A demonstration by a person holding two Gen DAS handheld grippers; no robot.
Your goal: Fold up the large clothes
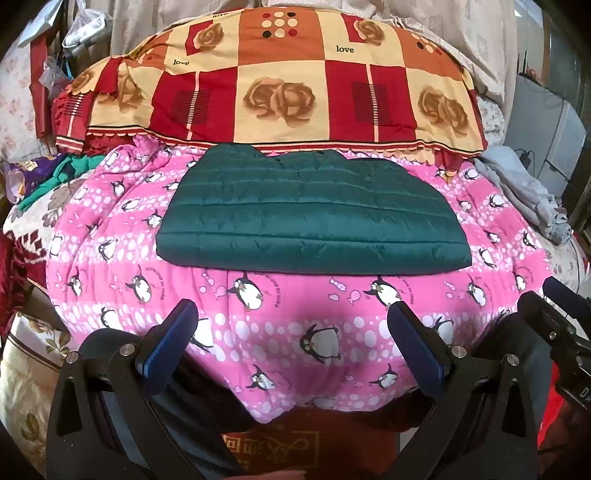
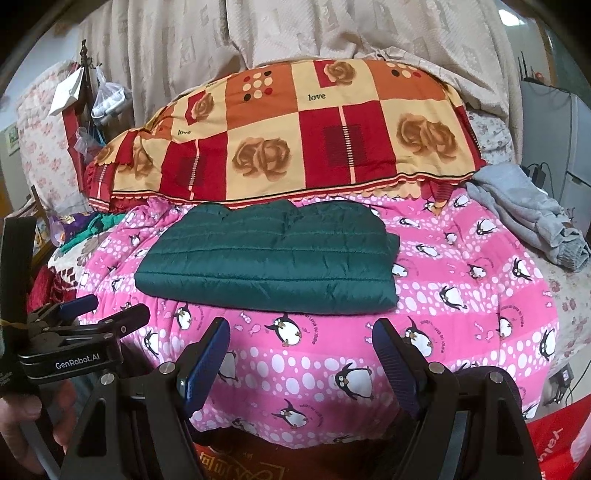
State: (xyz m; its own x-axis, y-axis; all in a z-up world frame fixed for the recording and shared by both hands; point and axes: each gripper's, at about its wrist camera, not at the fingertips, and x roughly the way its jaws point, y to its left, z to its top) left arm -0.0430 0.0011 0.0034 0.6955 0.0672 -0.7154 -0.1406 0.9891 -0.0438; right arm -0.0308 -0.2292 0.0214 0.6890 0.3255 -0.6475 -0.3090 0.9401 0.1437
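A dark green quilted jacket (image 1: 310, 214) lies folded into a flat rectangle on the pink penguin blanket (image 1: 280, 332); it also shows in the right wrist view (image 2: 269, 258). My left gripper (image 1: 291, 314) is open and empty, held back from the jacket's near edge above the blanket. My right gripper (image 2: 301, 332) is open and empty, also just short of the jacket's near edge. The left gripper's body (image 2: 70, 332) shows at the left of the right wrist view, and the right gripper's body (image 1: 554, 325) at the right of the left wrist view.
A red and cream rose-patterned quilt (image 1: 280, 85) is piled behind the jacket. A grey garment (image 2: 528, 214) lies at the bed's right edge. Green and purple clothes (image 1: 55, 173) sit at the left. Curtains (image 2: 295, 33) hang behind. A red cloth (image 1: 280, 443) lies below the blanket's front.
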